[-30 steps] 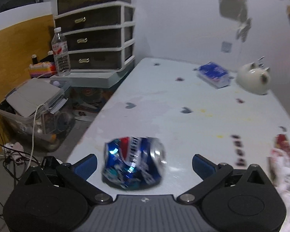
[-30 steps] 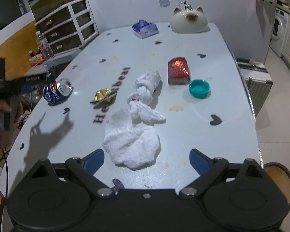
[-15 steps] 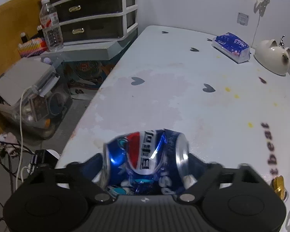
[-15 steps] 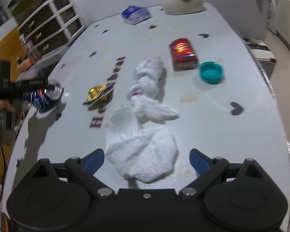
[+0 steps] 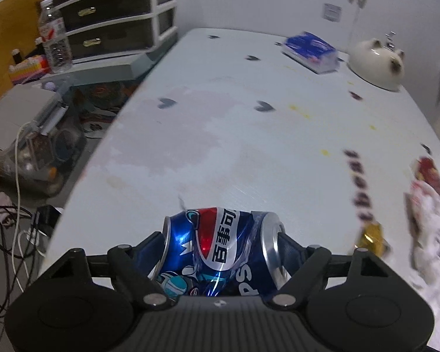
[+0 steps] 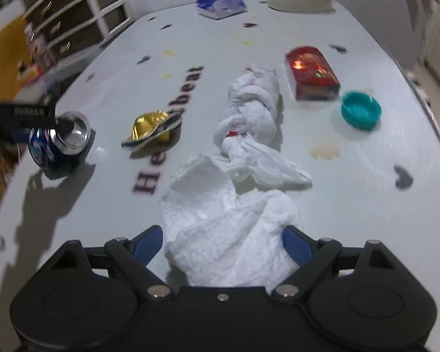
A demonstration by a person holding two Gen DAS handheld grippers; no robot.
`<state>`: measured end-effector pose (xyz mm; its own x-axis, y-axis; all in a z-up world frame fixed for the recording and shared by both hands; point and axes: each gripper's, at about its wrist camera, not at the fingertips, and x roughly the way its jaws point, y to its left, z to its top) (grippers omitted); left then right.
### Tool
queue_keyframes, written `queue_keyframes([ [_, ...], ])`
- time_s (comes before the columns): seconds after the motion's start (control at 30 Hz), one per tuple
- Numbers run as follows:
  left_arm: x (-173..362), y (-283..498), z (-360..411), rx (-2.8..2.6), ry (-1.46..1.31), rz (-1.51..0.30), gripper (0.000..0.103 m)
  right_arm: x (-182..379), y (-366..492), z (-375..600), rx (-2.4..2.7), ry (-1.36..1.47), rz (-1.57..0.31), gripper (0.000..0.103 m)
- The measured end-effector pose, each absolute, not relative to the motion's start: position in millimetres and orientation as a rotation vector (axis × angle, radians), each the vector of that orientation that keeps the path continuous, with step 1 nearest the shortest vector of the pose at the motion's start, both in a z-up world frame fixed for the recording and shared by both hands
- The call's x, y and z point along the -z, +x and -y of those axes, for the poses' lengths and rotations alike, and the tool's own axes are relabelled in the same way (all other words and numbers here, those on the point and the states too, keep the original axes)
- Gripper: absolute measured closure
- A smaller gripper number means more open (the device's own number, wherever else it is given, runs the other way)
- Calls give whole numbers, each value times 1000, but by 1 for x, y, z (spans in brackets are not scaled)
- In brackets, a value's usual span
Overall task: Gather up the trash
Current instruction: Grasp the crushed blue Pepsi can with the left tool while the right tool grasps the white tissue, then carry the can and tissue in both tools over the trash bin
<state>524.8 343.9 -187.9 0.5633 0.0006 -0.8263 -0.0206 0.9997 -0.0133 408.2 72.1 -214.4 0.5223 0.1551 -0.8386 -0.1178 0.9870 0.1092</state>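
A crushed blue soda can point(image 5: 217, 249) lies between the fingers of my left gripper point(image 5: 220, 234), whose jaws are closing, with a pad against each end of it. The right wrist view shows the same can point(image 6: 55, 140) tilted at the table's left edge under the left gripper point(image 6: 23, 114). My right gripper point(image 6: 221, 240) straddles a crumpled white paper towel point(image 6: 220, 205). Its jaws are closing, and the left pad stands a little apart from the towel. Beyond lie a twisted white plastic bag point(image 6: 252, 102), a gold wrapper point(image 6: 149, 126), a red packet point(image 6: 311, 76) and a teal cap point(image 6: 360, 110).
The white table point(image 5: 234, 135) carries a blue tissue pack point(image 5: 311, 50) and a cat-shaped white pot point(image 5: 375, 64) at its far end. Left of the table stand a drawer unit point(image 5: 108, 14), a water bottle point(image 5: 55, 41), boxes and floor cables.
My left gripper moved in over the can and its jaws narrowed onto both ends. My right gripper came down and forward, so the paper towel now sits between its fingers.
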Motion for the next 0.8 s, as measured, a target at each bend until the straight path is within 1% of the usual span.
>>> queue_keyframes([
  [0.07, 187, 515, -335, 8, -22, -979, 22, 215, 403, -75, -167, -41, -993, 26],
  [0.13, 185, 504, -326, 31, -28, -987, 22, 214, 397, -73, -176, -84, -979, 41],
  [0.17, 184, 499, -322, 40, -32, -987, 22, 213, 395, -70, -187, -92, -974, 45],
  [0.23, 182, 487, -313, 60, -40, -987, 22, 211, 391, -62, -199, -96, -970, 68],
  [0.3, 180, 476, -304, 78, -43, -990, 22, 209, 386, -51, -217, -77, -979, 78],
  [0.33, 179, 469, -300, 89, -46, -992, 22, 207, 383, -47, -230, -60, -987, 80],
  [0.43, 176, 450, -288, 110, -58, -993, 22, 202, 369, -33, -256, -38, -996, 83],
  [0.8, 158, 376, -254, 144, -97, -986, 23, 173, 294, 13, -298, -19, -995, 83],
])
